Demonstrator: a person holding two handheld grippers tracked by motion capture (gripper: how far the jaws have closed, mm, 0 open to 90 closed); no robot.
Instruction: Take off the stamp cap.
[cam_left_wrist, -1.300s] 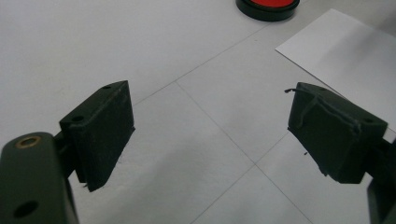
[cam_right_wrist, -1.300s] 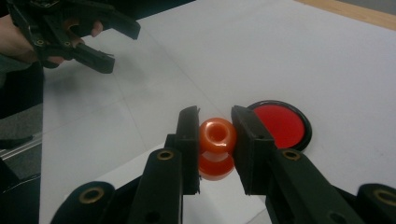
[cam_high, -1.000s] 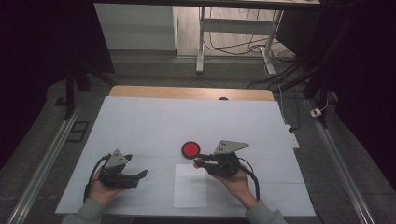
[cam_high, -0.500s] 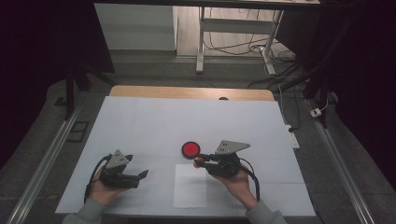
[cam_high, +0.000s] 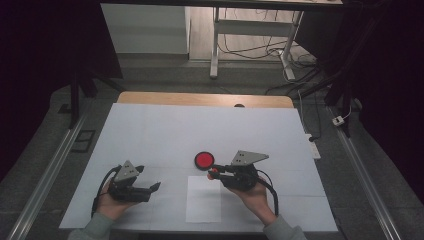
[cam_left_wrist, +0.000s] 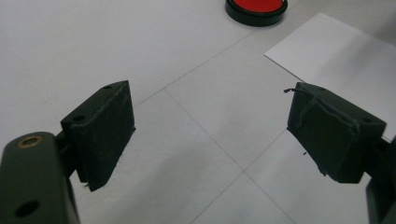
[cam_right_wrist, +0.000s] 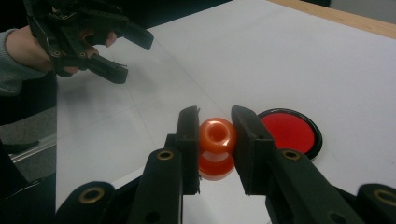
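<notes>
Right gripper (cam_right_wrist: 215, 140) is clamped on an orange spool (cam_right_wrist: 217, 135); both pads press its flanks. The spool is a short piece with a round bore. In the right gripper view the bore faces the camera, so the spool's axis runs along the jaws, roughly level over the table. A second orange rim (cam_right_wrist: 215, 169) shows just below it; I cannot tell whether this is a lower flange or a reflection.

In the high view the spool (cam_high: 213, 172) is a small red-orange dot at the right gripper's (cam_high: 215, 172) tips, near the 5 o'clock side of the red dish (cam_high: 204, 160) and at the 12 o'clock edge of the paper sheet (cam_high: 203, 199).

The dish is a shallow round tray with a black rim and red floor (cam_right_wrist: 289, 132); it holds nothing loose.

Left gripper (cam_left_wrist: 210, 133): jaws wide apart, with bare table between the pads. In the high view it (cam_high: 152, 187) lies at 9 o'clock from the sheet, well apart from the spool.

The bore shows in the right gripper view, and the high view gives the layout. The left gripper view catches the dish (cam_left_wrist: 256, 9) and a sheet corner (cam_left_wrist: 336, 46).
</notes>
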